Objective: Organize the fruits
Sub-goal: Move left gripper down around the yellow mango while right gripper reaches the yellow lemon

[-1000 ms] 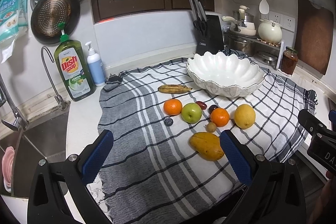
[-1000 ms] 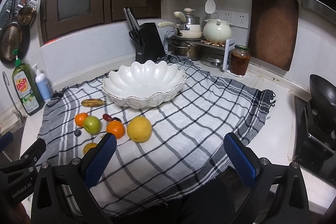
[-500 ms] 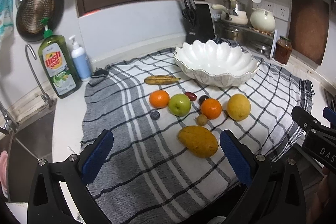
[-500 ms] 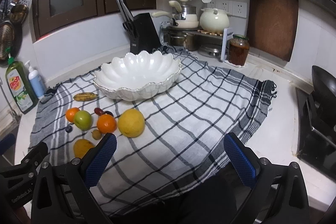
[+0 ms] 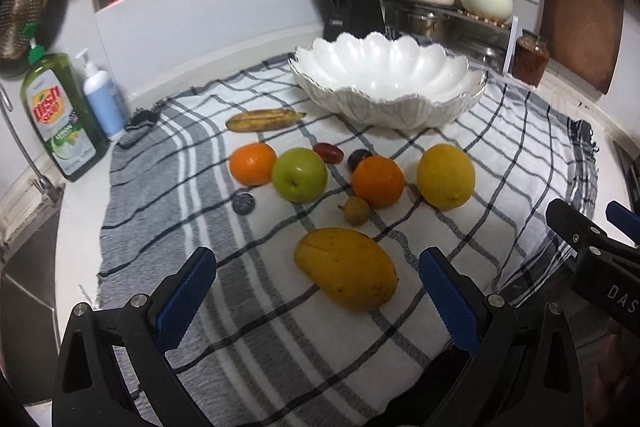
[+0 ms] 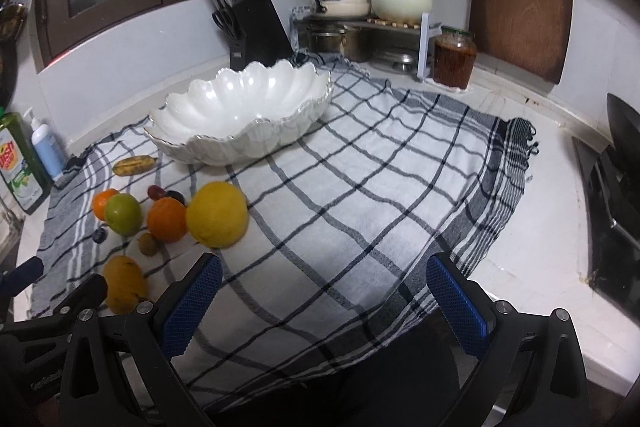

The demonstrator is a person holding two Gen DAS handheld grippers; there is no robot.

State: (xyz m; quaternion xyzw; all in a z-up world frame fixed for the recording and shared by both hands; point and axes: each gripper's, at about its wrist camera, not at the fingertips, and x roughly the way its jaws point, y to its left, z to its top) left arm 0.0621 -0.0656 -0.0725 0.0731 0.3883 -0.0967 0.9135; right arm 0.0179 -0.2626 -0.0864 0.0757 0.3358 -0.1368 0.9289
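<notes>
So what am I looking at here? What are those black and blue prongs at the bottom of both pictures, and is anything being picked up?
There is no robot here. A person holds a two-finger gripper in each hand, and each carries a wide-angle camera looking forward along its fingers. The prongs are those fingers, with blue pads.

One picture comes from the left gripper, the other from the right gripper. Both stand wide open and hold nothing.

They look over a kitchen counter covered by a checked cloth. On it sits a white bowl, with no fruit in it. In front of it lie a banana, two oranges, a green apple, a yellow citrus fruit, a mango and a few small fruits. The mango lies just ahead of the left gripper.
</notes>
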